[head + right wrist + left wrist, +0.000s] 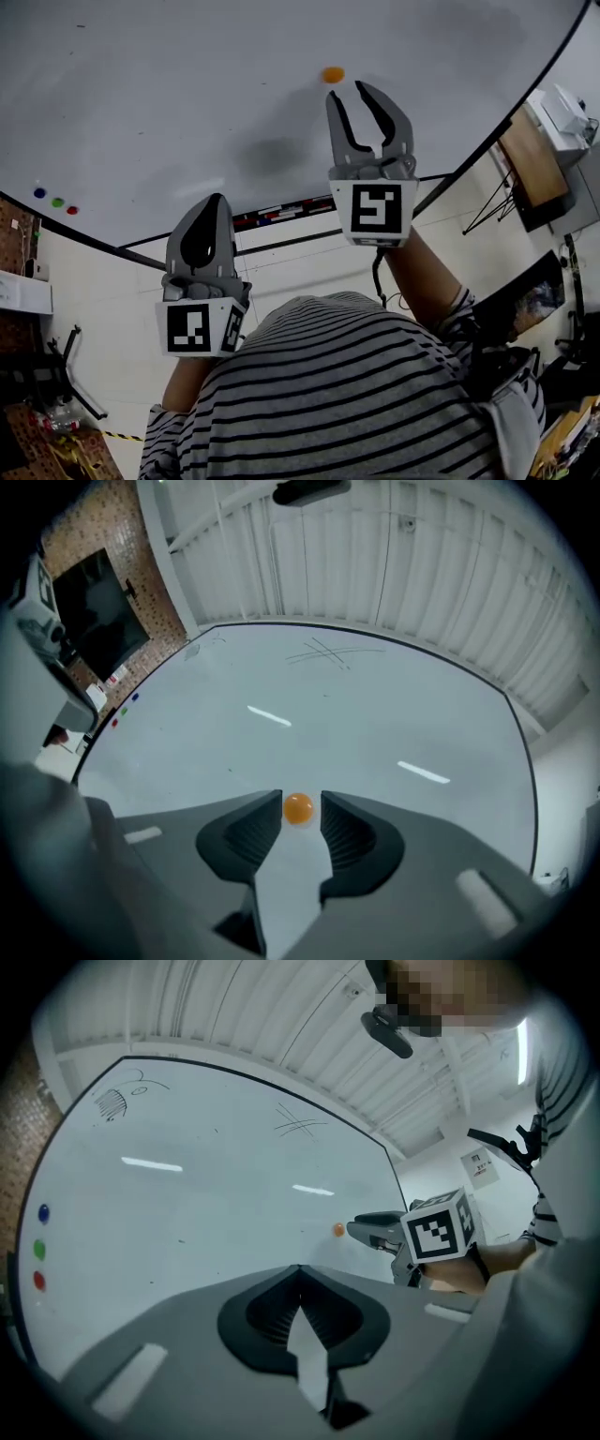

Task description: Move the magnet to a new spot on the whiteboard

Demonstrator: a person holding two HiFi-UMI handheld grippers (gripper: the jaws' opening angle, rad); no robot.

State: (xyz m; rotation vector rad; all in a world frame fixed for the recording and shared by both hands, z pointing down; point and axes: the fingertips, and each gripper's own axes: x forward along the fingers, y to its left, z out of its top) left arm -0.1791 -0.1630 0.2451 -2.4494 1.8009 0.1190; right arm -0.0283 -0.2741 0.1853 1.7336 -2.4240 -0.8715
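Right gripper (347,90) is up at the whiteboard (169,103), jaws spread wide, nothing between them. The orange magnet (333,74) sits on the board just past the tip of its left-hand jaw, not touching. Left gripper (214,199) hangs lower and nearer the board's bottom edge, jaws together. Over at the far left of the board, three small magnets in a row: blue (39,192), green (57,202), red (72,210). Below it all, the person's striped shirt (356,394) fills the foreground.
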